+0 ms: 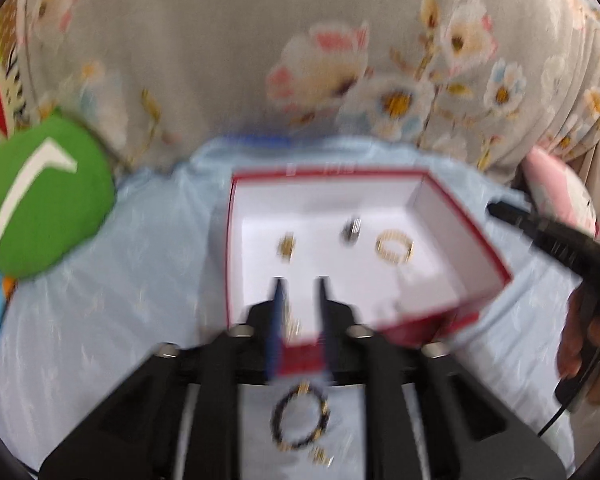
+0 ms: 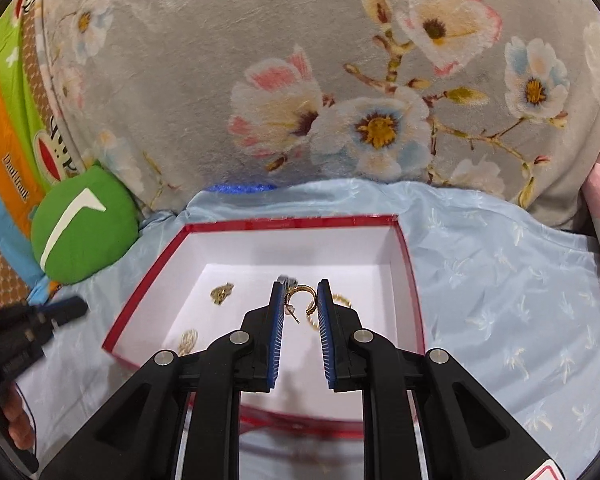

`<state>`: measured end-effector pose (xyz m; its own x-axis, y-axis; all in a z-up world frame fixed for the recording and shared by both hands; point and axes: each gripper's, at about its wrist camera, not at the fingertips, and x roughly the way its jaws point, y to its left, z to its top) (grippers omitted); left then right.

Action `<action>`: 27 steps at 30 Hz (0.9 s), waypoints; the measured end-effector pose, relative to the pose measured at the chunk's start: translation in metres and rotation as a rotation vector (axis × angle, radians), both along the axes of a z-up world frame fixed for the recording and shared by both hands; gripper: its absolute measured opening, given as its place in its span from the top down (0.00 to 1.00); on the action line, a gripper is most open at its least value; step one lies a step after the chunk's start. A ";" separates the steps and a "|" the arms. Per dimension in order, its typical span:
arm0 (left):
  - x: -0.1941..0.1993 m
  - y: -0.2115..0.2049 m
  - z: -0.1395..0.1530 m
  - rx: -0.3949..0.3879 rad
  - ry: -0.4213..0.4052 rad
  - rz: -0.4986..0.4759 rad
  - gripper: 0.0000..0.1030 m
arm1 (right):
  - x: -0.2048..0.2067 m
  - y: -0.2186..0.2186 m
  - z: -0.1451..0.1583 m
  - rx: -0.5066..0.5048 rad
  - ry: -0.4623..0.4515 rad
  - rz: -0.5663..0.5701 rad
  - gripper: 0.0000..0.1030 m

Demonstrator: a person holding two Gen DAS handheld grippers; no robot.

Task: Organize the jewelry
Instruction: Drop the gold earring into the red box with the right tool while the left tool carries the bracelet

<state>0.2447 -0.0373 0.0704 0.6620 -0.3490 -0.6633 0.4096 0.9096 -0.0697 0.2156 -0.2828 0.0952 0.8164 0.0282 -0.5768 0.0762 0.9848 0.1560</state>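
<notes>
The right gripper (image 2: 300,292) pinches a gold hoop earring (image 2: 300,298), post pointing down-left, above the red box (image 2: 414,300); the left gripper (image 1: 300,284) stands spread, empty, over pale blue cloth (image 2: 500,280).

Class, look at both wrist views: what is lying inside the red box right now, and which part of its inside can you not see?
Inside the red box, on its white floor: several small gold pieces, including a gold ring, and one dark piece. The right gripper holds a gold hoop earring above, covering the floor beneath.

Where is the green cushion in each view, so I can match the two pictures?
Left wrist view: green cushion at the left edge, left of the red box.
Right wrist view: green cushion at left, beyond the box's left corner.
Shared landmark: the red box.
</notes>
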 end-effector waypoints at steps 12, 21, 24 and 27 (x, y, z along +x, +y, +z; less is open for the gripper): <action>-0.006 -0.007 -0.122 0.142 0.235 -0.005 0.37 | -0.028 0.020 -0.016 0.021 0.023 0.029 0.85; -0.014 -0.020 -0.116 0.116 0.229 -0.062 0.93 | -0.030 0.021 -0.023 0.021 0.030 0.024 0.85; -0.022 -0.019 -0.107 0.105 0.194 -0.073 0.94 | -0.030 0.020 -0.024 0.024 0.028 0.026 0.85; -0.033 -0.015 -0.090 0.073 0.162 -0.082 0.94 | -0.031 0.020 -0.023 0.025 0.023 0.025 0.85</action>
